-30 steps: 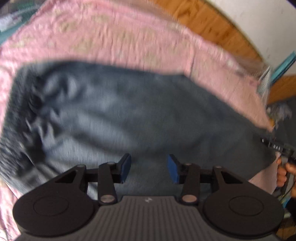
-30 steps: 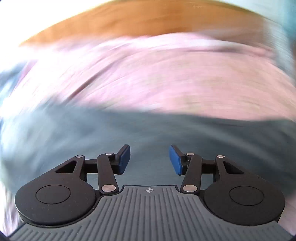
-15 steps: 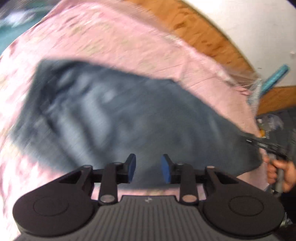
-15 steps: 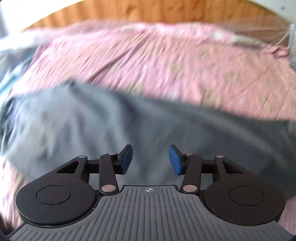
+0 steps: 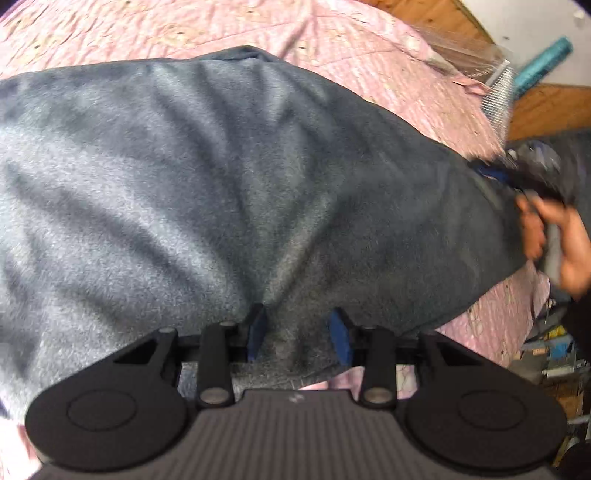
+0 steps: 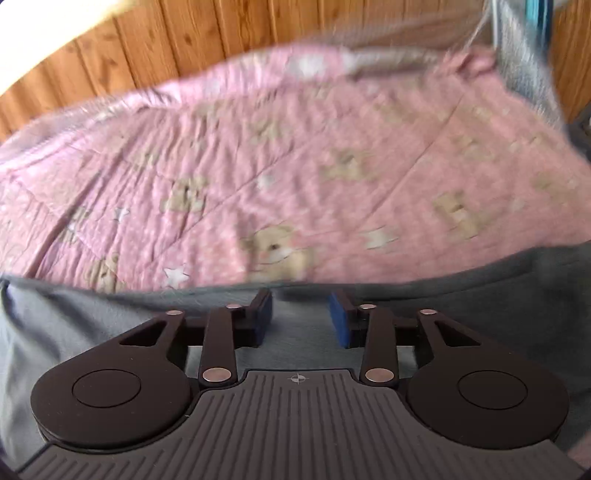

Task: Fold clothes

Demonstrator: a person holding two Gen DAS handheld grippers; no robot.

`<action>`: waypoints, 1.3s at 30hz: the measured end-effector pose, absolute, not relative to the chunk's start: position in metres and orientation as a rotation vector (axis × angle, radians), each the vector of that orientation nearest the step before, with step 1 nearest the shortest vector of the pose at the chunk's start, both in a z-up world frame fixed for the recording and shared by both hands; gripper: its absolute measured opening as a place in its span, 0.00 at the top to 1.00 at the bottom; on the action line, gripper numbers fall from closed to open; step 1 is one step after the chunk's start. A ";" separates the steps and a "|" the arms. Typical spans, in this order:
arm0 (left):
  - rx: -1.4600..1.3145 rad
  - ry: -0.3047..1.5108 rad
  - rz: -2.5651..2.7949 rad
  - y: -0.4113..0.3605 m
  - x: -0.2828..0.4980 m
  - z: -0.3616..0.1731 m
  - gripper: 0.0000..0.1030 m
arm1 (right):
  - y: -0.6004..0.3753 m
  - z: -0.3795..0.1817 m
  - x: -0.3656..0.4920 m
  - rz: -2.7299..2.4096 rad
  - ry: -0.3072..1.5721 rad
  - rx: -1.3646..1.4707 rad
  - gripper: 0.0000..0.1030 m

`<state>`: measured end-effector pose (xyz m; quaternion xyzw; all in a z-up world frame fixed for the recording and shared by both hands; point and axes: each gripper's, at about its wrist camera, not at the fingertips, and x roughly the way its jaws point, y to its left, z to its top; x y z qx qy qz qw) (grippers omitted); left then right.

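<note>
Closer now than half a second ago — the grey garment (image 5: 229, 177) fills most of the left wrist view, where before it sat further off with more pink around it. Left gripper (image 5: 298, 334) has gone from nearly closed to wider, and a bunched ridge of the grey fabric sits between its blue pads (image 5: 256, 328); folds radiate out from that spot. Pads look to be pressing the cloth from both sides, but whether they actually pinch it I cannot tell for sure.

Garment lies spread on a pink quilted bedspread (image 5: 388, 66) printed with bears and stars, covering the middle and left of it. In the right wrist view the garment's edge (image 6: 480, 295) runs across the frame just ahead of the fingers, pink bedspread (image 6: 295, 166) beyond it, wooden panel wall (image 6: 221, 33) behind.

Right gripper (image 6: 300, 317) — jaws apart, grey fabric visible in the gap and under them; contact with the pads not clear, frame is motion-blurred.

From the left wrist view the person's right hand (image 5: 554, 240) holds the other gripper's handle at the garment's far right edge, blurred. A teal-handled brush (image 5: 517, 74) sits at the bed's upper right corner.
</note>
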<state>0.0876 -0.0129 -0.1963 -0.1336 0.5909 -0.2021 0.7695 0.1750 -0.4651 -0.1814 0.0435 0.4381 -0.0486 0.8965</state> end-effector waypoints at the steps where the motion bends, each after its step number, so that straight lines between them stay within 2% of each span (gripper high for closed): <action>1: -0.298 1.283 -0.432 -0.015 0.091 -0.194 0.62 | -0.479 -0.179 0.163 -0.126 0.916 0.063 0.56; 4: -0.282 1.275 -0.442 -0.030 0.103 -0.182 0.62 | -0.525 -0.195 0.121 -0.195 0.997 -0.016 0.55; 5: -0.278 1.264 -0.451 -0.033 0.107 -0.175 0.62 | -0.535 -0.199 0.104 -0.183 0.984 -0.017 0.44; 8: -0.301 1.233 -0.492 -0.055 0.118 -0.168 0.58 | -0.558 -0.200 0.076 -0.107 0.996 0.007 0.41; 10: -0.317 1.223 -0.541 -0.083 0.130 -0.167 0.57 | -0.564 -0.192 0.081 -0.067 1.006 -0.043 0.48; 13: -0.266 1.237 -0.611 -0.133 0.147 -0.176 0.57 | -0.587 -0.170 0.103 -0.109 0.920 -0.029 0.49; 16: -0.202 1.282 -0.647 -0.170 0.146 -0.190 0.57 | -0.627 -0.183 0.130 -0.138 0.940 -0.006 0.50; 17: -0.183 1.306 -0.647 -0.179 0.144 -0.196 0.57 | -0.640 -0.188 0.140 -0.148 0.946 0.002 0.56; 19: -0.165 1.346 -0.625 -0.184 0.131 -0.206 0.58 | -0.666 -0.196 0.158 -0.168 0.959 0.017 0.55; 20: -0.160 1.363 -0.610 -0.184 0.123 -0.211 0.59 | -0.677 -0.199 0.166 -0.175 0.968 0.023 0.61; 22: -0.180 1.379 -0.581 -0.178 0.110 -0.212 0.59 | -0.679 -0.194 0.168 -0.183 0.992 0.004 0.67; 25: -0.250 1.364 -0.509 -0.155 0.102 -0.201 0.59 | -0.659 -0.182 0.156 -0.173 0.968 -0.007 0.69; 30: -0.301 1.218 -0.247 -0.056 0.097 -0.177 0.55 | -0.600 -0.147 0.134 -0.074 0.865 0.009 0.57; 32: -0.342 1.174 -0.108 0.002 0.095 -0.178 0.55 | -0.567 -0.153 0.128 0.024 0.893 -0.010 0.53; 36: -0.404 1.138 0.114 0.114 0.075 -0.189 0.56 | -0.537 -0.187 0.103 0.029 1.025 -0.073 0.51; 37: -0.425 1.137 0.127 0.134 0.064 -0.193 0.59 | -0.542 -0.192 0.093 -0.006 1.028 -0.064 0.42; 38: -0.446 1.135 0.140 0.155 0.054 -0.197 0.84 | -0.548 -0.196 0.085 -0.040 1.035 -0.051 0.32; 39: -0.476 1.133 0.146 0.175 0.044 -0.200 0.92 | -0.556 -0.196 0.080 -0.073 1.054 -0.028 0.32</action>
